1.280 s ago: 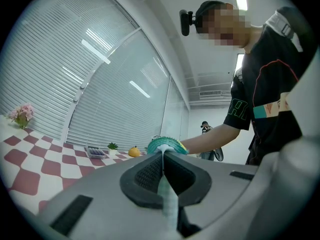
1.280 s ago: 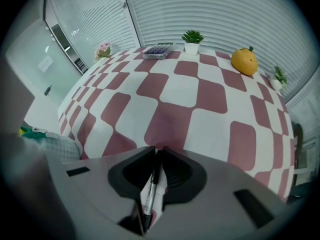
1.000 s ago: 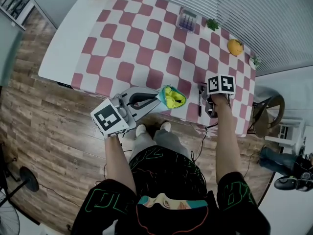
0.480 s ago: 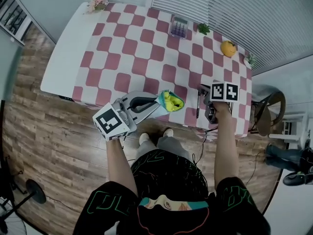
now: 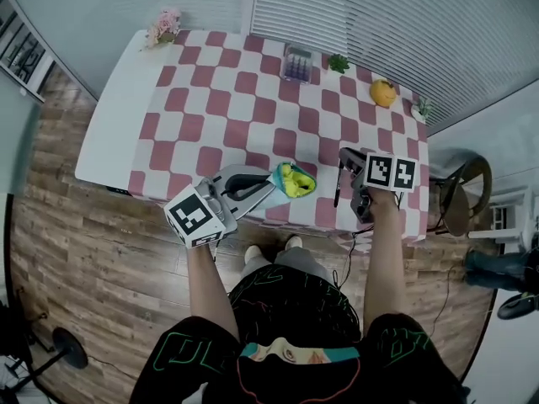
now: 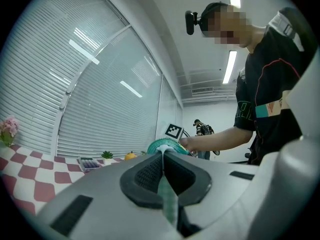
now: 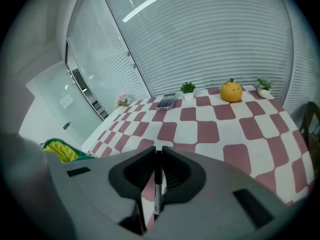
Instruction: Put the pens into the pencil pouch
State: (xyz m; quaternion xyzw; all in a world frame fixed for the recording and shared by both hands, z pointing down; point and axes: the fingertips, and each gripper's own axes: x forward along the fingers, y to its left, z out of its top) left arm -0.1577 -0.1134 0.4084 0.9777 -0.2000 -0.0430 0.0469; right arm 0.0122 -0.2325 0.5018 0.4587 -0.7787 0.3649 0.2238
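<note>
In the head view my left gripper [image 5: 269, 181] is shut on the rim of a teal pencil pouch [image 5: 292, 180] with a yellow lining, held up near the table's front edge with its mouth open. The left gripper view shows the teal fabric pinched between the pads of my left gripper [image 6: 162, 155]. To the pouch's right, my right gripper [image 5: 346, 160] is shut on a black pen [image 5: 338, 188]. In the right gripper view the pen [image 7: 157, 186] stands between the jaws of my right gripper [image 7: 158, 152] above the checkered table [image 7: 210, 131], and the pouch [image 7: 61, 152] lies at the left.
On the far side of the red-and-white checkered table [image 5: 210, 99] stand a calculator [image 5: 297, 62], a small potted plant [image 5: 338, 62], an orange [image 5: 383, 93] and pink flowers [image 5: 163, 25]. A chair [image 5: 461, 194] stands to the right. The person's legs are at the near edge.
My right gripper has risen off the table with the pen in it. The left gripper still holds the pouch in much the same place.
</note>
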